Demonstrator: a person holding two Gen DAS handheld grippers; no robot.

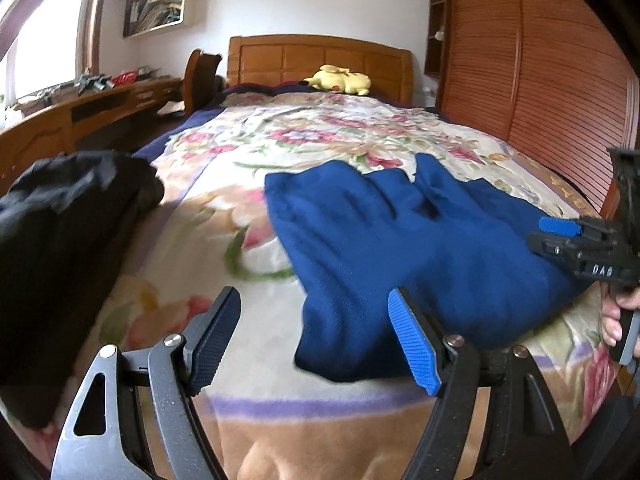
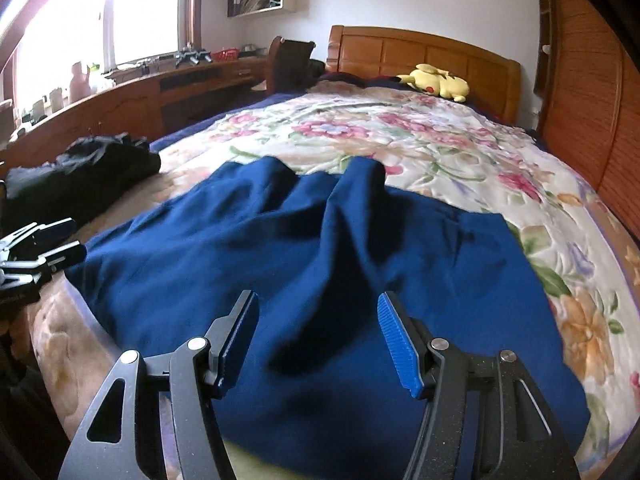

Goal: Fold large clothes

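Both grippers hover over the bed's near edge with fingers apart and nothing between them: the left gripper (image 1: 314, 340) beside the blue garment's (image 2: 320, 260) left side, the right gripper (image 2: 318, 338) above it. That rumpled garment lies on the floral blanket (image 2: 440, 140); black clothes (image 1: 60, 240) sit at the bed's left edge.

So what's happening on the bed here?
A person holds a tool in each hand over a blue garment lying rumpled on the floral blanket. The left tool and the right tool are both open and grip nothing. A black garment sits bunched off to the left. No fold looks started.
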